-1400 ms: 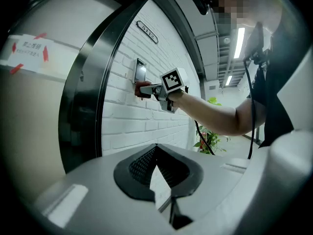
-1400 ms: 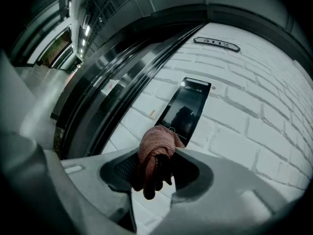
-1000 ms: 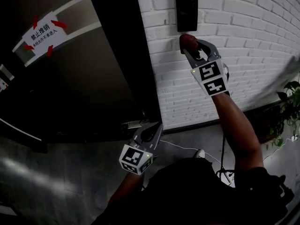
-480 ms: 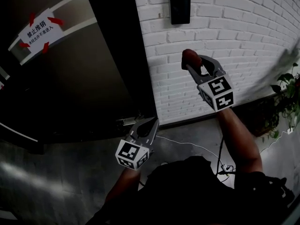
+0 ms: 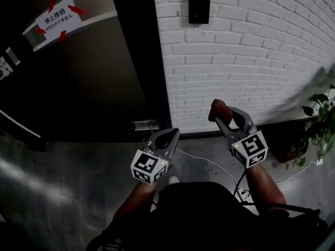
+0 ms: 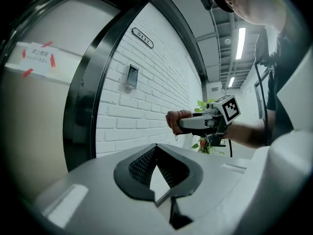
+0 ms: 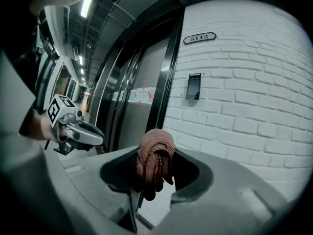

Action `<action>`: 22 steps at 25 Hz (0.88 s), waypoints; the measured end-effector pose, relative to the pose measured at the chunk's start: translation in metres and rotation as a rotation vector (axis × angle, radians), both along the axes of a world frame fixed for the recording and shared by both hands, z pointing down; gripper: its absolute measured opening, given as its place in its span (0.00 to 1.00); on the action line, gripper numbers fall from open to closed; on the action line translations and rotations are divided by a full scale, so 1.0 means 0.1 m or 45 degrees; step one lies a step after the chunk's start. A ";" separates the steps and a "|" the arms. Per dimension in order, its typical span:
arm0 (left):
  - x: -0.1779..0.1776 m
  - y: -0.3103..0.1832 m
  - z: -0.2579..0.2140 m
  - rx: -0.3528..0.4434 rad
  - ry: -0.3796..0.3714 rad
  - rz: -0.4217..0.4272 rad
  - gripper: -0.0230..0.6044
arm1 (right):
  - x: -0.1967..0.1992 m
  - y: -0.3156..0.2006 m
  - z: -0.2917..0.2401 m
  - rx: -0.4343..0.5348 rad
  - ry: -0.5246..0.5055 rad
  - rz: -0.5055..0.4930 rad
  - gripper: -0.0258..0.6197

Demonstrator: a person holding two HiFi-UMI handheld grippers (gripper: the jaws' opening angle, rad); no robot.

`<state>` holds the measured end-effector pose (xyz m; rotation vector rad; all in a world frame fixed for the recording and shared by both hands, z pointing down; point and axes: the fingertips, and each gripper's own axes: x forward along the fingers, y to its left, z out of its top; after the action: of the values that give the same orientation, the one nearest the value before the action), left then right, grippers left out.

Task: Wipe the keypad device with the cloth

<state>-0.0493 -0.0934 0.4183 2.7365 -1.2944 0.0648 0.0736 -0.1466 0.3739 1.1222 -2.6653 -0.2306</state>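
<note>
- Head view: keypad device [image 5: 199, 3] is mounted high on the white brick wall [image 5: 272, 61]. Its face is dark and no keys or screen content can be made out.
- Reddish cloth [image 5: 218, 109] is bunched up and pinched in the right gripper [image 5: 222, 117], well below the keypad device and apart from it.
- Right gripper view: jaws are clamped on the cloth [image 7: 155, 160], with folds hanging down over the jaw gap. The keypad device [image 7: 194, 86] is well up the wall beyond.
- Left gripper [image 5: 170, 136] is held low near the door frame. In the left gripper view its jaws are pressed together with nothing between them.
- Left gripper view also shows the keypad device [image 6: 131, 76], small and with no detail.
- Door sign [image 5: 54, 19] is white with red arrows. The top line reads "禁止推销"; the smaller line under it is too small to read.
- Room plate [image 7: 199, 37] above the keypad reads "5112".
- Second sticker [image 5: 5, 67] is cut off at the left edge and unreadable.
- Plant [image 5: 320, 124] is cut off by the right edge.
- White cable [image 5: 209, 163] on the floor runs behind the person's torso, which hides its end.
</note>
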 end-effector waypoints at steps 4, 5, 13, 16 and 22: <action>0.32 0.24 -0.05 0.023 0.002 -0.007 0.06 | 0.28 0.41 0.08 -0.057 -0.090 -0.011 0.28; 0.36 0.30 -0.07 0.035 0.004 -0.018 0.06 | 0.34 0.51 0.10 -0.074 -0.112 -0.006 0.28; 0.66 0.64 -0.12 0.051 -0.014 -0.071 0.06 | 0.65 1.19 0.33 -0.142 -0.179 -0.032 0.27; 0.75 0.75 -0.07 0.047 -0.021 -0.076 0.06 | 0.74 1.31 0.40 -0.141 -0.184 -0.033 0.27; 0.83 0.93 -0.03 0.041 -0.036 -0.093 0.06 | 0.83 1.46 0.51 -0.153 -0.182 -0.034 0.27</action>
<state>0.0340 0.0001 0.4153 2.7212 -1.4141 0.0771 0.1568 -0.0008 0.4252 1.1043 -2.7774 0.0065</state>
